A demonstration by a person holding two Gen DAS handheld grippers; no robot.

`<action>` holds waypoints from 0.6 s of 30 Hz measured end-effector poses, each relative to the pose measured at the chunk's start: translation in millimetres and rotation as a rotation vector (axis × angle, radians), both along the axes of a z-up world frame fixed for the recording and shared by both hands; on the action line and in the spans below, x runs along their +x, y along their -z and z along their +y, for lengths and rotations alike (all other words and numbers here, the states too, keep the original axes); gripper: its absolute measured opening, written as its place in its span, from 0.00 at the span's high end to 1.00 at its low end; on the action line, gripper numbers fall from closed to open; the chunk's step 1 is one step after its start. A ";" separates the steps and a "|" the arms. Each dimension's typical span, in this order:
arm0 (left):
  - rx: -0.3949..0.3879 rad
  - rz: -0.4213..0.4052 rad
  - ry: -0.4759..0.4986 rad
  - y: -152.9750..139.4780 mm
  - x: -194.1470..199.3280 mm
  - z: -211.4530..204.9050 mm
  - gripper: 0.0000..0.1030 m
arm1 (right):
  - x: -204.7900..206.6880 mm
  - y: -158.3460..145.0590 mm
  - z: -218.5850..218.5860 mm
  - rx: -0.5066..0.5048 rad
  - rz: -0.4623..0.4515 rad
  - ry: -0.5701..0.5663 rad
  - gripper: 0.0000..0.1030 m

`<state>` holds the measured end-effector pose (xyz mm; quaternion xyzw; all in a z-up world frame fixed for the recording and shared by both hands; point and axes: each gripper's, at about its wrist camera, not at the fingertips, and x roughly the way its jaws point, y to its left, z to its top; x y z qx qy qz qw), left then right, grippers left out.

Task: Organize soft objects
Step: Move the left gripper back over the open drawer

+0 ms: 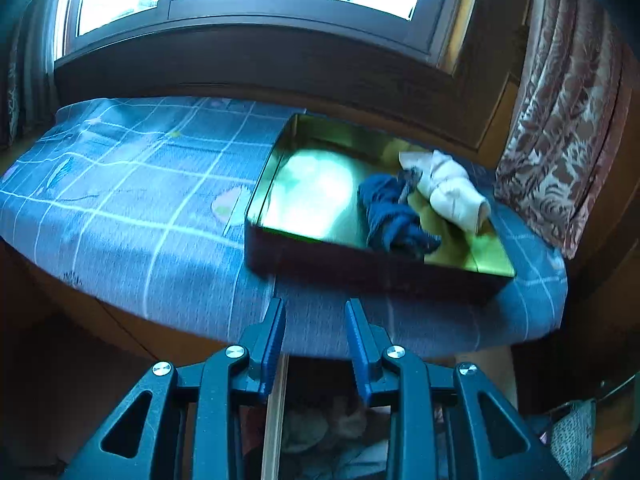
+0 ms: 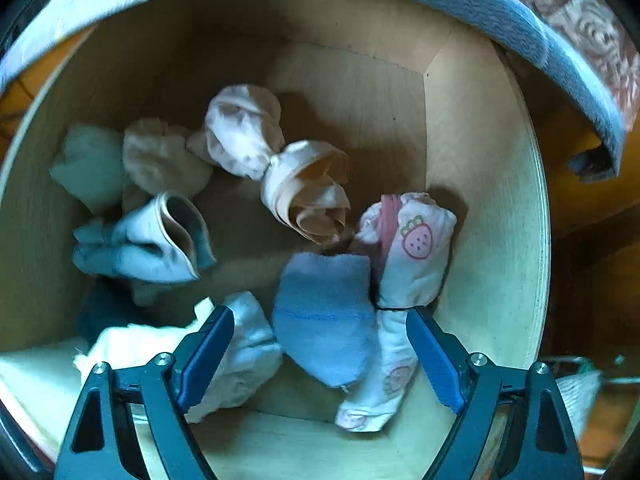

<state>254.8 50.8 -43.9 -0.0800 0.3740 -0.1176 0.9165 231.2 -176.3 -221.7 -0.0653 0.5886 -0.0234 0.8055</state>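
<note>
Fuzzy blue sock [image 2: 324,316] between spread right tongs [image 2: 320,316].

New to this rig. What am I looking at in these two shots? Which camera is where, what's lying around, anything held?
No robot arm here: a person holds a two-finger gripper in each hand, with a fisheye camera on each looking along its fingers. The left view shows the left gripper, jaws apart and empty, before a table under a blue checked cloth. On it stands a metal tin holding a dark blue bundle and a cream bundle. The right view looks down into a wooden drawer of rolled socks. The right gripper is wide open around a blue sock and a strawberry-print sock, gripping nothing.
</note>
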 end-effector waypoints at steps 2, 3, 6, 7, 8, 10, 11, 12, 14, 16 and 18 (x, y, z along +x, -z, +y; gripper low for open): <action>0.008 0.000 0.006 4.6 -6.0 0.2 0.71 | 5.3 2.3 -0.4 0.092 0.042 0.000 0.22; 0.010 -0.001 0.011 7.1 -10.3 0.9 0.71 | 8.0 7.1 -0.4 0.098 0.055 0.011 0.22; 0.015 0.006 0.021 15.3 -20.2 2.4 0.71 | 12.4 10.0 -4.0 0.100 0.057 0.043 0.23; 0.017 0.009 0.023 18.5 -23.2 2.8 0.71 | 13.6 11.6 -5.2 0.101 0.067 0.049 0.23; 0.014 0.012 0.029 21.6 -26.8 3.6 0.71 | 14.4 11.6 -7.0 0.107 0.066 0.056 0.23; 0.012 0.013 0.031 25.2 -32.9 5.7 0.71 | 15.7 12.5 -8.1 0.110 0.070 0.061 0.23; 0.005 0.013 0.032 27.0 -36.7 8.0 0.71 | 16.5 12.6 -9.2 0.109 0.070 0.061 0.23; -0.005 0.014 0.030 29.3 -41.2 10.9 0.71 | 16.9 12.8 -9.4 0.110 0.071 0.063 0.23; -0.014 0.019 0.032 33.5 -50.3 15.3 0.71 | 19.1 13.0 -11.2 0.114 0.073 0.066 0.23; -0.003 0.015 0.026 37.2 -61.3 20.9 0.71 | 19.3 14.0 -14.3 0.112 0.073 0.063 0.23; 0.003 0.018 0.032 40.3 -71.7 25.6 0.71 | 19.3 14.4 -15.9 0.111 0.072 0.061 0.23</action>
